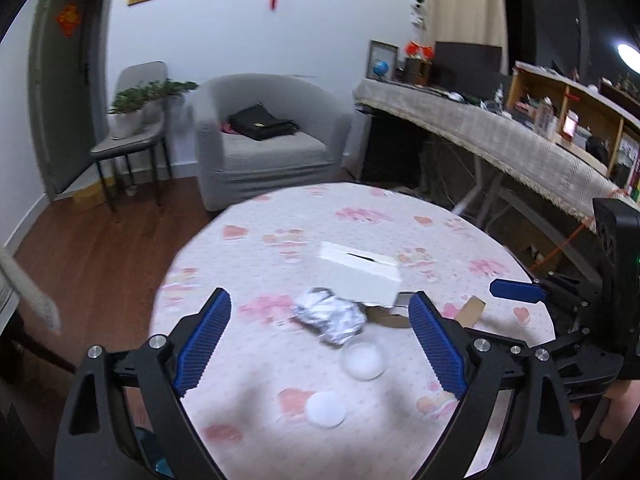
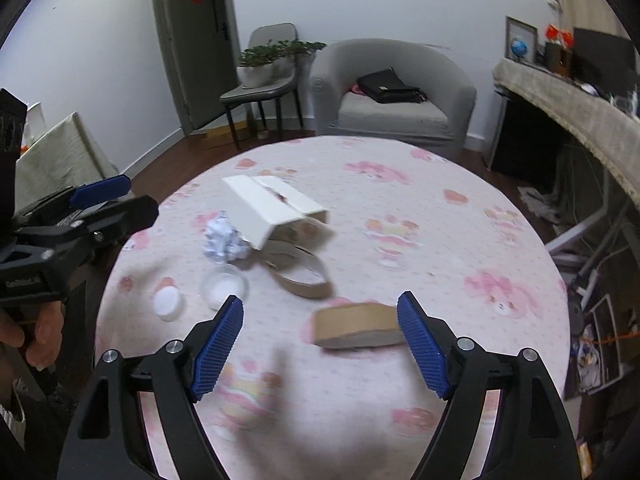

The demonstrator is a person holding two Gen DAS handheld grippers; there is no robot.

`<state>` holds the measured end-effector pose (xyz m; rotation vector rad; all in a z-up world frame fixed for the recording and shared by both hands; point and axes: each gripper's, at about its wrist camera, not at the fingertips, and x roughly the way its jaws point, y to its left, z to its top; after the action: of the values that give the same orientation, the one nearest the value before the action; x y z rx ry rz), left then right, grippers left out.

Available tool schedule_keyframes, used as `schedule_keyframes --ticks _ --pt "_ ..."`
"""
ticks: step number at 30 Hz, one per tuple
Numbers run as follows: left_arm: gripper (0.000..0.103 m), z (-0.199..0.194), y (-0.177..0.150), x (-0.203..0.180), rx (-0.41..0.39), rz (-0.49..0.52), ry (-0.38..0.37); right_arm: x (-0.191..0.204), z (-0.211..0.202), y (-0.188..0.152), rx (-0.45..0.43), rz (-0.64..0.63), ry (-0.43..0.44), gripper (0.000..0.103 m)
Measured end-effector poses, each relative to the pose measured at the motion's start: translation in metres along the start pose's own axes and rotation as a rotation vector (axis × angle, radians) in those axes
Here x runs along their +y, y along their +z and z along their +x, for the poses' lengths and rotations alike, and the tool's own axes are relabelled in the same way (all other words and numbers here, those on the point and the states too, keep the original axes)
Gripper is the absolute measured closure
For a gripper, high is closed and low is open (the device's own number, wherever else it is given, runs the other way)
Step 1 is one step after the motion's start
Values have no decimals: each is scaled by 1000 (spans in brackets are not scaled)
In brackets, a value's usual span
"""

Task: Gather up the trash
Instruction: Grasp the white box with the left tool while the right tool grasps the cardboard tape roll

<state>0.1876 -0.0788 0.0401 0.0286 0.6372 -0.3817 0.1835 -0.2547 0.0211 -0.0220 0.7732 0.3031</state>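
On the round table with a pink flowered cloth (image 1: 248, 360) lie a crumpled paper ball (image 1: 330, 316) (image 2: 224, 242), a torn white carton (image 1: 360, 276) (image 2: 268, 210), a clear plastic cup (image 1: 362, 360) (image 2: 224, 286), a white round lid (image 1: 326, 410) (image 2: 167, 303), a flattened cardboard ring (image 2: 300, 272) and a brown cardboard piece (image 2: 358, 326) (image 1: 468, 312). My left gripper (image 1: 320, 308) is open, with the paper ball between its fingers. My right gripper (image 2: 320, 312) is open above the table, its right finger beside the brown cardboard piece.
A grey armchair (image 1: 264, 136) with a black bag stands behind the table. A chair with a potted plant (image 1: 132, 116) is at the left. A long cloth-covered desk (image 1: 520, 136) with clutter runs along the right. The other gripper shows at each view's side (image 1: 516, 291) (image 2: 100, 192).
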Motion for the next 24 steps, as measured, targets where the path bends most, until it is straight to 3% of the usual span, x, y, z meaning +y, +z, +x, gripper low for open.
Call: schedule_keyframes --ticks 6,17,24 --pt "11 38 4 -22 59 117 -11 -25 6 -7 23 43 10 23" --pt "11 80 7 -35 123 193 -27 -39 20 -12 49 86 75 23" --pt "23 91 9 -29 141 182 -49 -36 28 -10 50 97 99 23"
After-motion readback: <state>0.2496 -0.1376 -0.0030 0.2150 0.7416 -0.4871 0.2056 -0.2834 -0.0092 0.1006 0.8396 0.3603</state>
